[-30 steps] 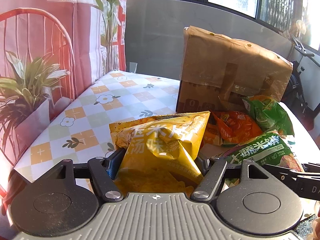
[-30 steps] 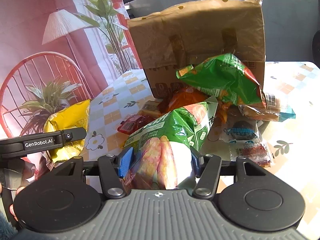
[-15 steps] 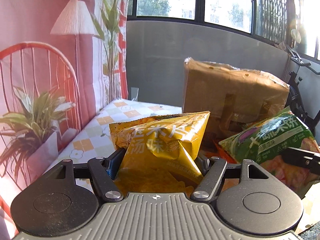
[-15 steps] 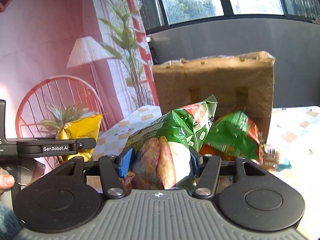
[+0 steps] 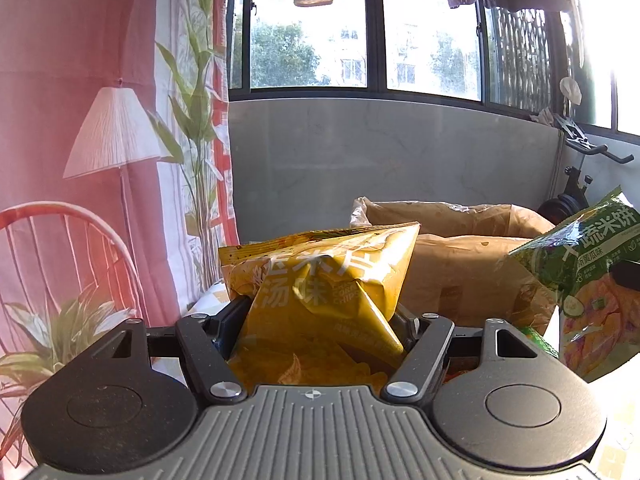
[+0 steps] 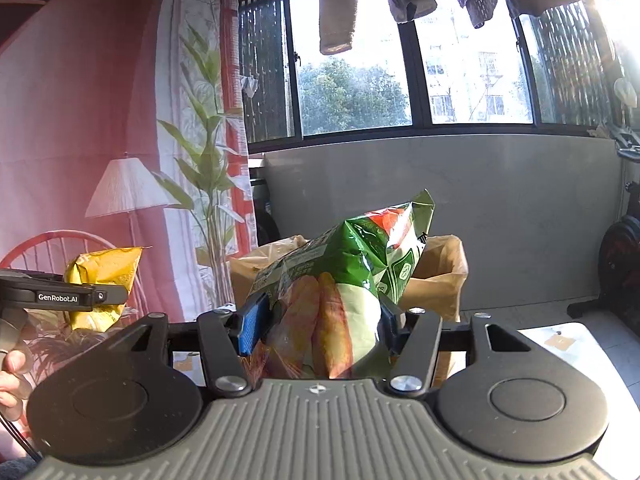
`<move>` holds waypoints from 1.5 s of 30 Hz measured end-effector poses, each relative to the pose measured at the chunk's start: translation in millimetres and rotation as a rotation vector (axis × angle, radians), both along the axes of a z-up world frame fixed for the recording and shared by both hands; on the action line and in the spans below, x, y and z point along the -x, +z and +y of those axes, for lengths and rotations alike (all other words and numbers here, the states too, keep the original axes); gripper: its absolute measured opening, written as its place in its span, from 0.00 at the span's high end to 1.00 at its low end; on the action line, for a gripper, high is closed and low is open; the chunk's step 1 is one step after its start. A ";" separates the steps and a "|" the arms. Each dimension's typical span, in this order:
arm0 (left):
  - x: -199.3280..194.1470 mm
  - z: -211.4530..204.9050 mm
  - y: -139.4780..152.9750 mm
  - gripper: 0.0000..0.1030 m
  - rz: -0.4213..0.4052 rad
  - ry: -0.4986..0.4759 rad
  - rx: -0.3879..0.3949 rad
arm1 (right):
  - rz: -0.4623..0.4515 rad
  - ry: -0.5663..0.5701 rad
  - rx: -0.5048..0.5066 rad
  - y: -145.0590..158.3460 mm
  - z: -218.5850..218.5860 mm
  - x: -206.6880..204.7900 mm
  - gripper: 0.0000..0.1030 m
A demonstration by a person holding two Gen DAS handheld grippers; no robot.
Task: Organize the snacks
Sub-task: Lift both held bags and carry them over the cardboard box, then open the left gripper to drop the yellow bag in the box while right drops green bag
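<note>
My left gripper [image 5: 316, 320] is shut on a yellow corn-chip bag [image 5: 320, 276], held up in the air at about the height of the brown paper bag's open top [image 5: 440, 216]. My right gripper [image 6: 320, 320] is shut on a green rice-cracker bag [image 6: 352, 264], raised in front of the same brown paper bag [image 6: 436, 276]. The green bag [image 5: 592, 280] shows at the right of the left wrist view. In the right wrist view the yellow bag [image 6: 104, 276] and the other gripper show at the left. The snacks on the table are hidden.
A pink backdrop printed with a lamp, a plant and a chair [image 5: 100, 160] hangs at the left. A grey wall under windows [image 5: 360, 152] is behind the paper bag. An exercise bike [image 6: 620, 264] stands at the right. A hand [image 6: 12, 376] holds the left gripper's handle.
Both grippers have risen from just above the table to the level of the paper bag's top, each carrying its bag. The snack pile on the table has dropped out of view.
</note>
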State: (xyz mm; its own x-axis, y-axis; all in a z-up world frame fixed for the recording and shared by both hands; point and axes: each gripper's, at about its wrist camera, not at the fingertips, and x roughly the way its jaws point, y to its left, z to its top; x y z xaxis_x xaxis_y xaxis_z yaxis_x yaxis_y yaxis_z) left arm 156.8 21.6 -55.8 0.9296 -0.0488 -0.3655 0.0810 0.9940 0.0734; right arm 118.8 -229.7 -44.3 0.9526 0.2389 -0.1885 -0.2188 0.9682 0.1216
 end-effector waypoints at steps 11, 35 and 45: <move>-39.1 -12.3 8.1 0.29 -0.032 -0.059 0.040 | -0.019 -0.082 -0.044 0.2 -38.3 -39.2 0.44; -165.4 -91.5 38.4 0.29 -0.014 -0.168 0.017 | -0.078 -0.163 0.162 42.5 -54.7 -162.1 0.44; -226.0 -118.3 27.2 0.27 0.044 -0.197 0.001 | 0.113 -0.084 0.159 18.5 -46.5 -222.6 0.43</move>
